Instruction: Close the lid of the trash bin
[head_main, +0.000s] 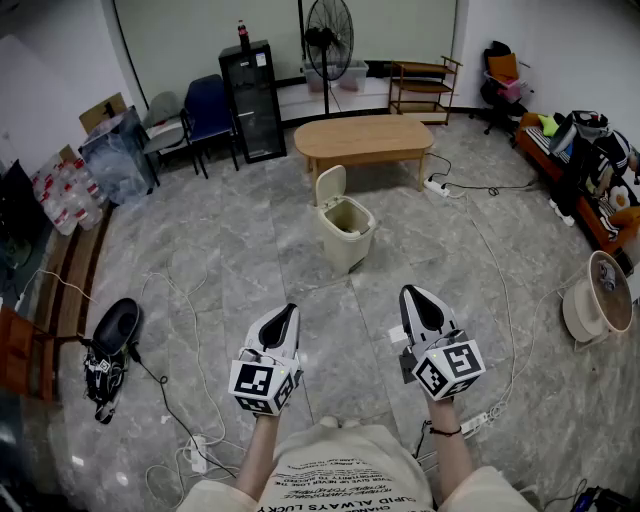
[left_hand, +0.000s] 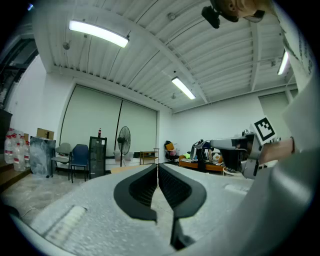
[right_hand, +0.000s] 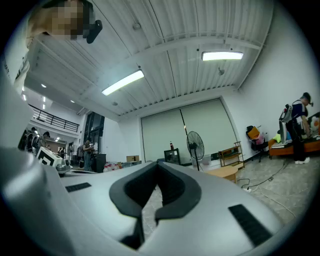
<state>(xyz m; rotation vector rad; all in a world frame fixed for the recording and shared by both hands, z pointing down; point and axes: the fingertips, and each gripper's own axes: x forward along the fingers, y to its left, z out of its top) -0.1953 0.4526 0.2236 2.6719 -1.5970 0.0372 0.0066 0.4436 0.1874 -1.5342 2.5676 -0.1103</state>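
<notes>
With jaws together and empty, the left gripper (head_main: 288, 312) and right gripper (head_main: 412, 296) point level toward the trash bin (head_main: 346, 238) well ahead, probably to push its raised lid (head_main: 330, 185) down.

Overhead, long white fluorescent ceiling tubes (left_hand: 98, 33) are lighting the room brightly, throwing only soft shadows. The glossy grey marbled floor tiles (head_main: 250, 285) are giving off faint glare. Wide-angle lenses are bending lines near the edges. Black vignetting is ringing both gripper views, and the closest surfaces are blurring.
</notes>
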